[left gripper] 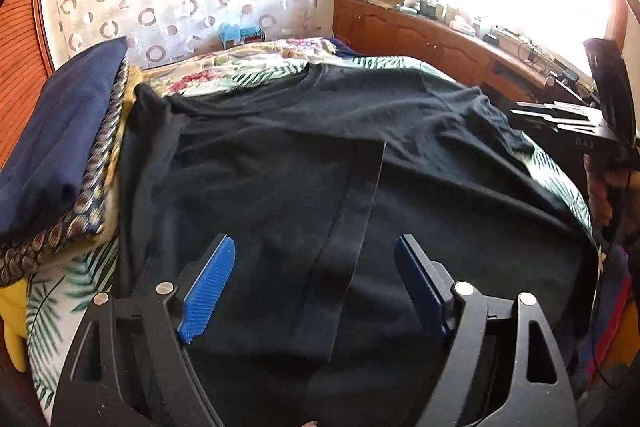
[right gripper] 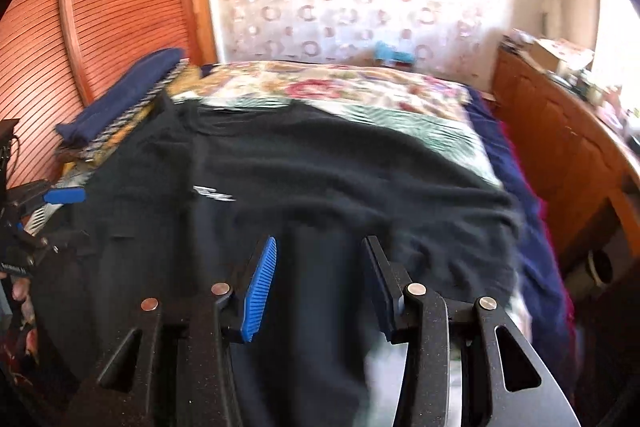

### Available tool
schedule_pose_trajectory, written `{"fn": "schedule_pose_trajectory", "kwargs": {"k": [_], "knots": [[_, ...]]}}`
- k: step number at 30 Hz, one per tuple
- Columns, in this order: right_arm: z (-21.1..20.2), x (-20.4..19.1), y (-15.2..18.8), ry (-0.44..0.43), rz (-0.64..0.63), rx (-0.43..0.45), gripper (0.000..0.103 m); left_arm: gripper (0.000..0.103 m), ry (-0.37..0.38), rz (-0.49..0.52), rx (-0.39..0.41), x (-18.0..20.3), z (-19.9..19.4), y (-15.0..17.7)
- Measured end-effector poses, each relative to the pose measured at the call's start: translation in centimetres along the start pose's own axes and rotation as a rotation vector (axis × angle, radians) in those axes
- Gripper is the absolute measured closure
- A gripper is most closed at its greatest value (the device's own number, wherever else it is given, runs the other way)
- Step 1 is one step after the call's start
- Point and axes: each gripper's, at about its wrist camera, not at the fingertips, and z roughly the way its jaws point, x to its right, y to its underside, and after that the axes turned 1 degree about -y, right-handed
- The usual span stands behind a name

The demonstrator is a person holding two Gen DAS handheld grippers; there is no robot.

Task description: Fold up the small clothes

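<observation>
A black T-shirt [left gripper: 280, 155] lies spread on the bed, neckline at the far end, with one side folded over so a hemmed edge [left gripper: 360, 227] runs down its middle. My left gripper [left gripper: 314, 247] is open and empty just above this fold. In the right wrist view the same shirt [right gripper: 320, 179] shows a small white logo [right gripper: 212, 193]. My right gripper [right gripper: 320, 247] is open and empty above the shirt's near right part. The left gripper also shows at that view's left edge [right gripper: 64, 195], and the right gripper at the left wrist view's right edge [left gripper: 560, 117].
The bed has a leaf and flower patterned cover [right gripper: 360, 87]. A stack of folded cloth with a navy piece on top [left gripper: 60, 147] sits at the left. A wooden cabinet [left gripper: 420, 35] with clutter runs along the right. A slatted wooden door [right gripper: 120, 7] stands far left.
</observation>
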Motion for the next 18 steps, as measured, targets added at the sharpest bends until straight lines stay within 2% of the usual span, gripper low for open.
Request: {"fn": "schedule_pose_trajectory", "kwargs": {"k": [3, 6, 12, 18], "knots": [[-0.5, 2.7, 0.6, 0.064, 0.057, -0.001, 0.057, 0.021, -0.015, -0.004, 0.008, 0.9, 1.0, -1.0], [-0.4, 4.8, 1.2, 0.103, 0.105, -0.027, 0.057, 0.021, -0.014, 0.0, -0.018, 1.9, 2.6, -1.6], [0.5, 6.8, 1.3, 0.124, 0.184, -0.07, 0.057, 0.021, 0.009, 0.022, -0.117, 3.9, 5.9, -1.9], [2.3, 7.9, 0.3, 0.113, 0.256, -0.114, 0.057, 0.018, -0.024, 0.06, -0.127, 5.0, 6.5, -2.1]]}}
